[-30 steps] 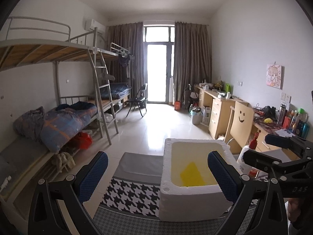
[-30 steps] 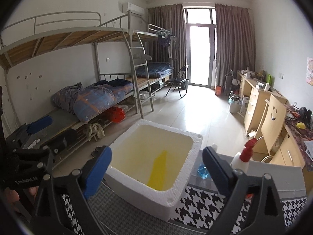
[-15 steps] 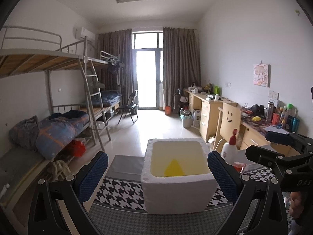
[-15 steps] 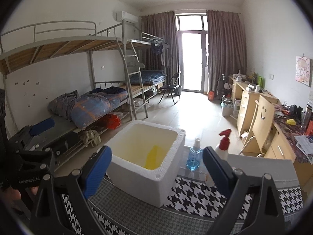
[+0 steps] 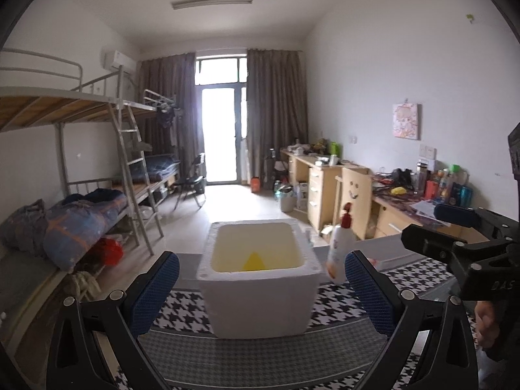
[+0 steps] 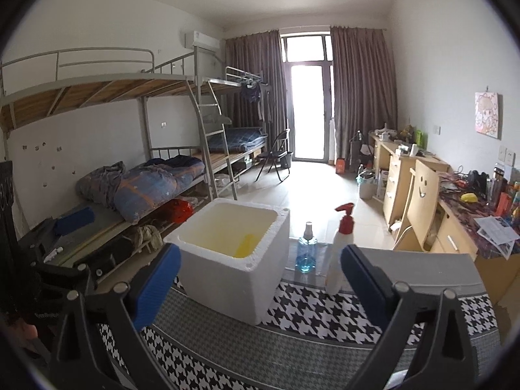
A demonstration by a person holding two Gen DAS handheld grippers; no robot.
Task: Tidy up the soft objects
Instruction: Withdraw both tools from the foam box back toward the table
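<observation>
Left wrist view: left gripper (image 5: 261,279) spread wide, blue pads apart, nothing between them. Dead ahead on the houndstooth-covered worktop (image 5: 260,354) sits a white foam box (image 5: 260,299), open-topped. Inside, a yellow soft piece (image 5: 254,261) lies on the bottom, only its tip showing above the near wall. A white spray bottle with red trigger (image 5: 338,253) stands just beside the box's right wall. The other gripper's body enters at right; embossed letters on it read roughly "DAS", the rest cut off.

Right wrist view: right gripper (image 6: 260,279) also fully open and empty. Foam box left of centre; yellow piece leaning against an inner wall. A blue-liquid bottle (image 6: 306,253) stands near the white spray bottle. No bottle label legible.

Handling, judged: yellow piece looks light, limp or spongy; pinch an upper edge gently. Foam box light, crumbly, easily shoved.
</observation>
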